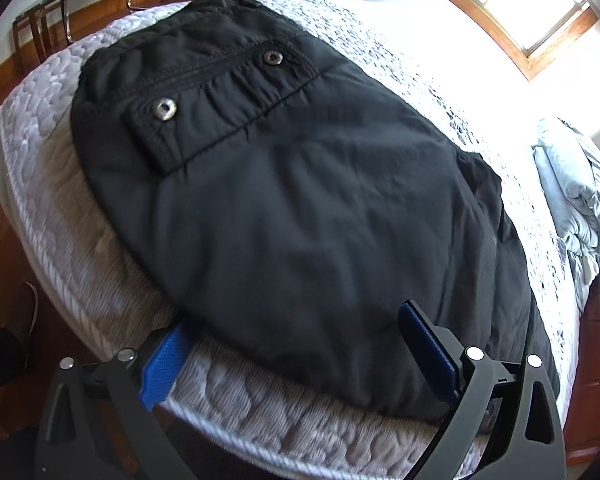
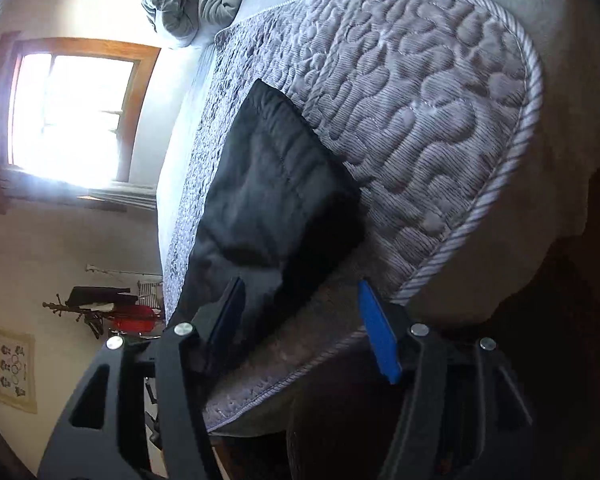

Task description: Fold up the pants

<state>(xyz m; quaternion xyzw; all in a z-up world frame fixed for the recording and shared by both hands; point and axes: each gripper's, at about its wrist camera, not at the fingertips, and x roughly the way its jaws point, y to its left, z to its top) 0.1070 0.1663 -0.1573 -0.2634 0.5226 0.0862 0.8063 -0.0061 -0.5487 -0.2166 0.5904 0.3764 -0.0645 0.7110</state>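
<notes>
We see the black pants (image 1: 300,184) lying folded into a compact bundle on the quilted mattress (image 1: 44,184), near its front edge, a pocket flap with two metal snaps (image 1: 165,109) facing up. Our left gripper (image 1: 300,356) stands spread at the bundle's near edge, its blue pads (image 1: 164,364) on either side, pinching nothing. Our right gripper (image 2: 304,324) is also spread, one finger over the dark cloth, the other over bare mattress. A grey blanket (image 1: 576,192) sits heaped further along the bed.
</notes>
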